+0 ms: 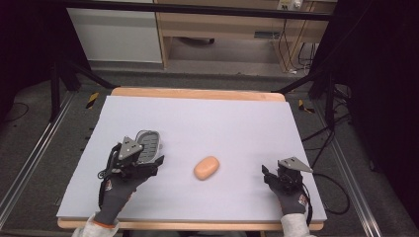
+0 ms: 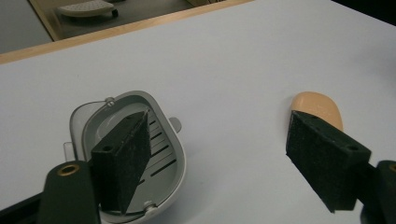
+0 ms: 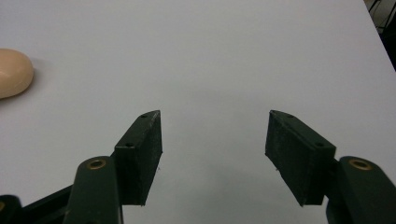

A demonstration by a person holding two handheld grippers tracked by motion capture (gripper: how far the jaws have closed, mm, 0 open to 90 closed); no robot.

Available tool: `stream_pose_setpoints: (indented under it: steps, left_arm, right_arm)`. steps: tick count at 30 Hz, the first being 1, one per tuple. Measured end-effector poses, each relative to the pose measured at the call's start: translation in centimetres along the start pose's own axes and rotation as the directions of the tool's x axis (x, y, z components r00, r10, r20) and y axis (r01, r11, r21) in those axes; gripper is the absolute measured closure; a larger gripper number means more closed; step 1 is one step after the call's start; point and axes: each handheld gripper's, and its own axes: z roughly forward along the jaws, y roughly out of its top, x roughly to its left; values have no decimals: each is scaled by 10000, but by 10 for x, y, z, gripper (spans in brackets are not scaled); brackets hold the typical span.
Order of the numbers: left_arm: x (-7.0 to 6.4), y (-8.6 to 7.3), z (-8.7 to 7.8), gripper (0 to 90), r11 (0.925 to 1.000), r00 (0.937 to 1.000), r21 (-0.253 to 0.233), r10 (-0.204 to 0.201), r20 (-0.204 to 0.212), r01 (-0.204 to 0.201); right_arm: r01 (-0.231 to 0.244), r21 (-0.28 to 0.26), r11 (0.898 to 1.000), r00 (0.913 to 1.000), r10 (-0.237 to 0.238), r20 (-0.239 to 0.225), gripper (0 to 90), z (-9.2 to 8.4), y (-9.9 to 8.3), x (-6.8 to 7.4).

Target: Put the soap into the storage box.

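A grey slotted soap dish (image 1: 148,141) lies at the left of the pale table (image 1: 227,116). A peach-coloured soap bar (image 1: 206,168) rests on the table's middle, apart from the dish. My left gripper (image 1: 146,159) sits at the near side of the dish, held by a gloved hand. In the left gripper view this gripper (image 2: 219,123) is open wide: one jaw hangs over the dish (image 2: 126,154), the other partly covers the soap (image 2: 317,106). My right gripper (image 1: 277,176) is at the near right, open (image 3: 215,116), with bare table between its jaws. The soap (image 3: 11,72) lies off to its left.
The table has a wooden rim (image 1: 197,93) at the far edge. Behind it stand a wooden desk (image 1: 232,24) and cables (image 1: 296,49). Metal floor rails (image 1: 29,163) run along both sides. A cable (image 1: 328,197) trails from the right gripper.
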Motion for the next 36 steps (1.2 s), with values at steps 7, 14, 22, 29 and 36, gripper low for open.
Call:
stream_pose_setpoints:
  steps: [7, 14, 22, 29, 36]
  left_arm:
    - [-12, 6, 10, 212, 9995, 9995, 146, 285, 117, -287]
    - [-22, 10, 19, 210, 9982, 9985, 317, 495, 233, -502]
    - [-32, 14, 28, 209, 9961, 9968, 480, 725, 350, -741]
    - [-39, 17, 34, 207, 9941, 9953, 621, 863, 443, -890]
    - [-44, 18, 38, 204, 9917, 9935, 746, 1005, 541, -1044]
  right_arm:
    - [0, 15, 10000, 10000, 0, 43, 362, 0, 0, 0]
    - [10, 43, 10000, 10000, -10, 46, 363, 0, 0, 0]
    - [15, 69, 10000, 10000, -16, 49, 365, 1, 0, 1]
    - [4, 68, 10000, 10000, -5, 42, 368, 1, 0, 1]
    - [13, 90, 10000, 10000, -14, 40, 372, 1, 0, 1]
